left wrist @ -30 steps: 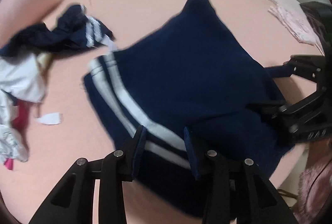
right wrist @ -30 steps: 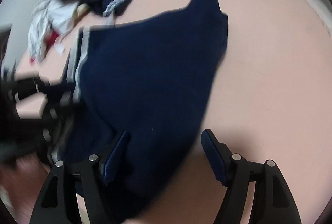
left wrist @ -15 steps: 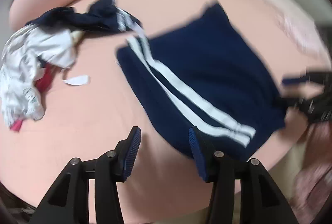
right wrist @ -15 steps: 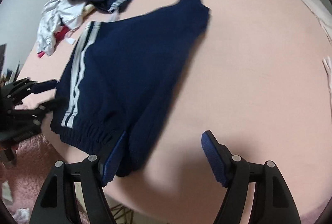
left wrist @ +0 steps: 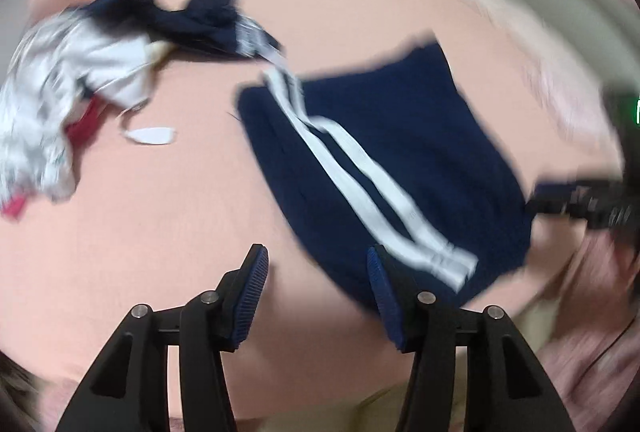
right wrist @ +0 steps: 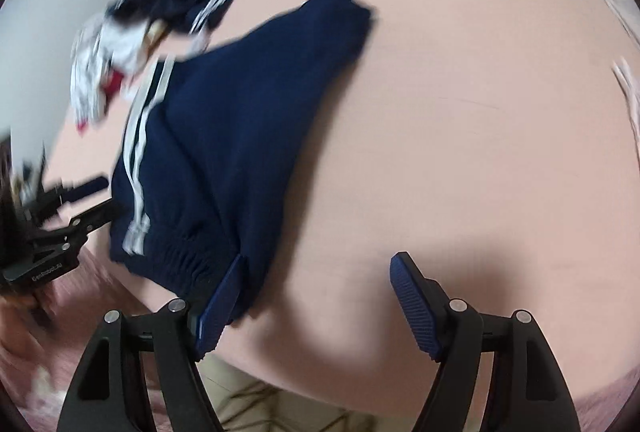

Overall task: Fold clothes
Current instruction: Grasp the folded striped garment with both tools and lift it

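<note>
Since the earlier frame, both grippers have released the shorts (left wrist: 380, 159) and drawn back. Left wrist view: left gripper (left wrist: 316, 296) fingers are opening, nothing between them; the shorts lie flat on the bed (left wrist: 160, 232), right finger overlapping the waistband edge. An unfolded pile (left wrist: 100, 71) sits beyond, well apart. Right wrist view: right gripper (right wrist: 316, 308) fingers stand apart and empty, left finger over the hem. Risk: a finger could snag the soft knit and spoil the fold. Fabric: navy, white-striped, elastic-gathered waistband.
</note>
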